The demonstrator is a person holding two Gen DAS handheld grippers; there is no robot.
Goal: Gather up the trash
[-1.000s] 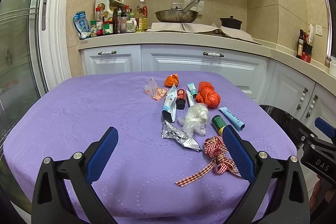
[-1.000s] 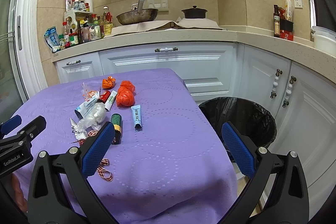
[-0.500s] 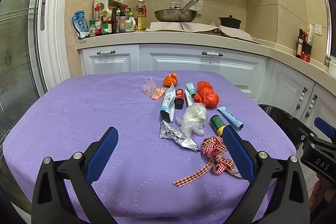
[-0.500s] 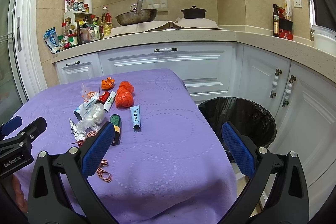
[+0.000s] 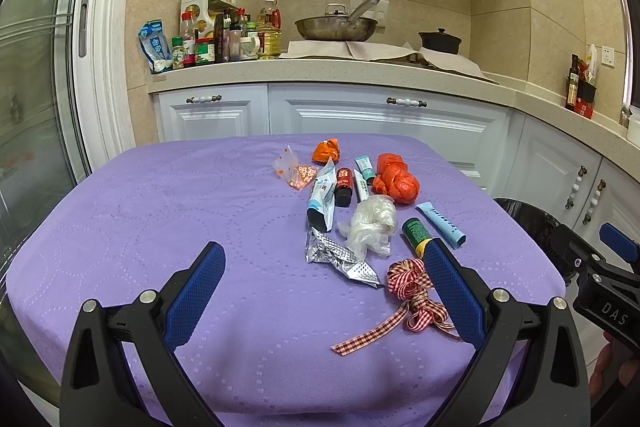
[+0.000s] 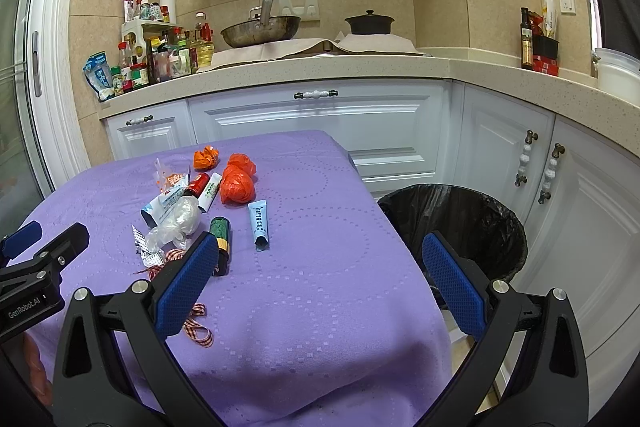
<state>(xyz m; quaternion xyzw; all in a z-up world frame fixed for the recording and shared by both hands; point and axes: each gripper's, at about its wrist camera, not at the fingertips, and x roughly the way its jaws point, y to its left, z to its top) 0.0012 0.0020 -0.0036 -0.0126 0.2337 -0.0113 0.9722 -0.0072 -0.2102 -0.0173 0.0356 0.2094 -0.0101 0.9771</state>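
Trash lies in a cluster on the purple table [image 5: 160,211]: a red checked ribbon [image 5: 412,291], a silver foil wrapper [image 5: 340,257], a clear plastic bag [image 5: 372,221], a green bottle [image 5: 414,233], a blue tube [image 5: 440,223], an orange bag [image 5: 396,179], a white-blue pouch [image 5: 322,197]. My left gripper [image 5: 320,267] is open and empty above the table's near edge, short of the cluster. My right gripper [image 6: 320,259] is open and empty over the table's right corner, beside the black-lined bin [image 6: 456,223]. The green bottle [image 6: 220,233] and blue tube [image 6: 258,221] show there too.
A small red bottle [image 5: 343,181], a white tube [image 5: 362,183] and orange wrappers [image 5: 326,151] lie further back. White cabinets [image 6: 320,123] and a counter with a wok [image 6: 260,33] and bottles stand behind. A glass door [image 5: 36,107] is on the left.
Both grippers have drifted slightly; the view has shifted a little, and the trash sits a touch lower and nearer. Both stay open and nothing has been picked up.
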